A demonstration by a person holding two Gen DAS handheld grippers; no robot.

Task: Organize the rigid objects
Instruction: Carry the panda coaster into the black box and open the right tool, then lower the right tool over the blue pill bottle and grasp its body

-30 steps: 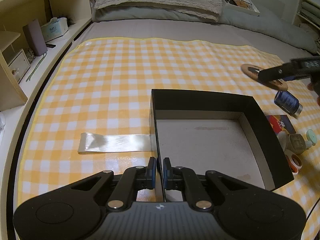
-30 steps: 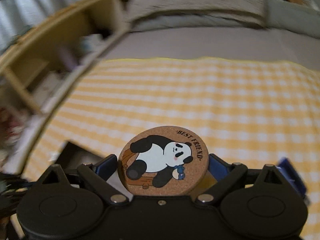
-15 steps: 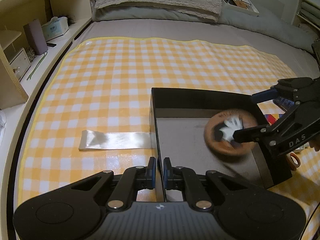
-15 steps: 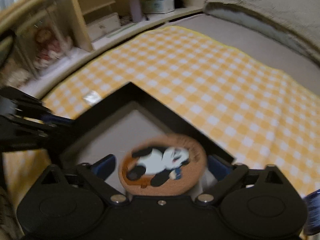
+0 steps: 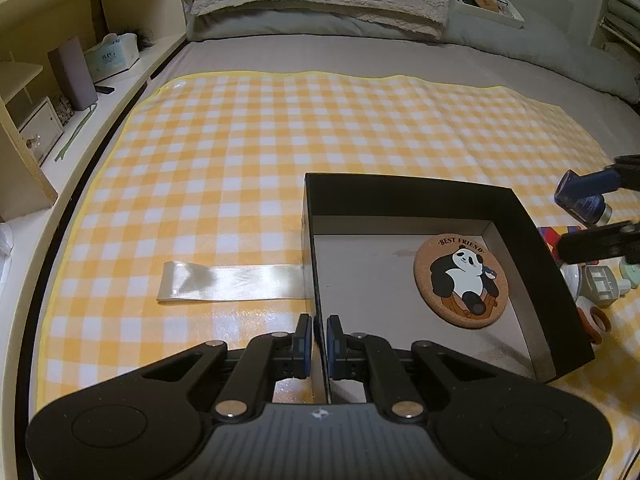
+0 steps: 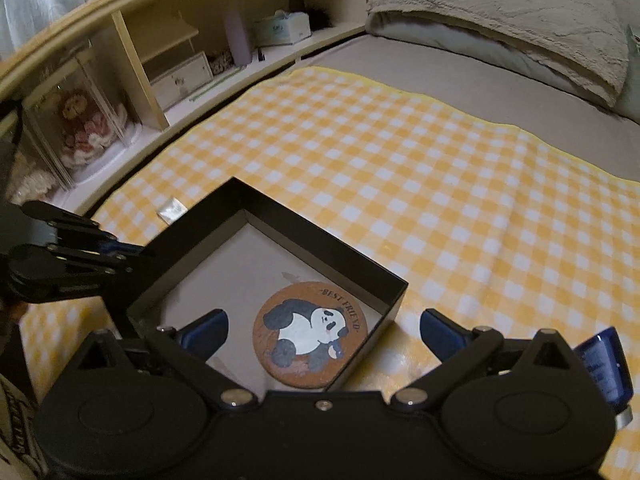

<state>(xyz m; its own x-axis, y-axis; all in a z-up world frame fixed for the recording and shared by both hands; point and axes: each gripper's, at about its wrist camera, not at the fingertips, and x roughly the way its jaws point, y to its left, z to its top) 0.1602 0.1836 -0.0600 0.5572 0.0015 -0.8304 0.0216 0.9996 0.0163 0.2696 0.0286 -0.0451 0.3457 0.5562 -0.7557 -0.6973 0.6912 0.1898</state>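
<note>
Presently, findings as follows.

Carrying surface: one yellow-and-white checked mat (image 5: pixel 280 152) spread over a bed (image 5: pixel 360 56).
Boxes: one black box (image 5: pixel 524 232), open-topped, pale floor, sitting toward the mat's near right corner.
Coasters: one round cork coaster (image 5: pixel 461 280) with a panda print, lying flat on the box floor, close to the box's far right corner, clear of both grippers.
Ribbons: one pale satin ribbon (image 5: pixel 232 282), flat on the mat, its right end meeting the box's left wall.
Loose items: one dark blue bottle (image 5: pixel 584 200) on its side on the mat just beyond the box's right wall; a small cluster of caps and containers nearer the mat's right edge, count not determinable.
Left gripper (image 5: pixel 318 346): pointing steeply down; jaws pressed together on the box's left wall near its near corner.
Right gripper (image 6: pixel 324 332): angled down over the box's right side; jaws spread wide, having just been opening, with nothing gripped; coaster visible below the gap, untouched.
Right gripper, seen from the left camera: two fingers (image 5: pixel 592 240) enter at the right edge, beside the box's right wall.
Pillows: one grey pillow (image 6: pixel 500 12) at the head of the bed.
</note>
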